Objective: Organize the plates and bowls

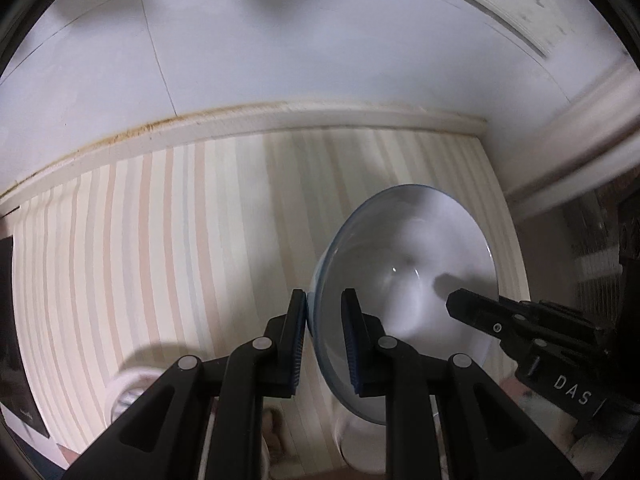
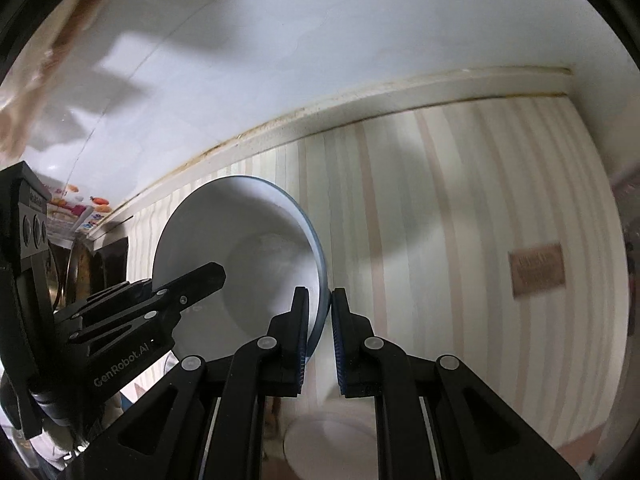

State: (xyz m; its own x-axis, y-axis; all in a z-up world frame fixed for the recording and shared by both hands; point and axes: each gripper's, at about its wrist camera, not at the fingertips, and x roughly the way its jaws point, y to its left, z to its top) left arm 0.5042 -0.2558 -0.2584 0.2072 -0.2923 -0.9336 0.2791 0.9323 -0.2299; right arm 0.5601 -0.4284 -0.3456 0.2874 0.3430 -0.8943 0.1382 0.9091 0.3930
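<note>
Striped countertop (image 1: 168, 248) against white tiled wall (image 1: 280, 40); white plate (image 2: 332, 436) and brown tag (image 2: 537, 269) lie on it.

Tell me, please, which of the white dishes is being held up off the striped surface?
The blue-rimmed bowl, pinched at its rim by both the left gripper and right gripper; the other white dishes lie below.

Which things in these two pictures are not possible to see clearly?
- Brown sign, right wrist view: blurred, unreadable.
- White dish, right wrist view: behind the right gripper.
- Round white object, left wrist view: blurred, partly behind the left gripper, which clamps the bowl.
</note>
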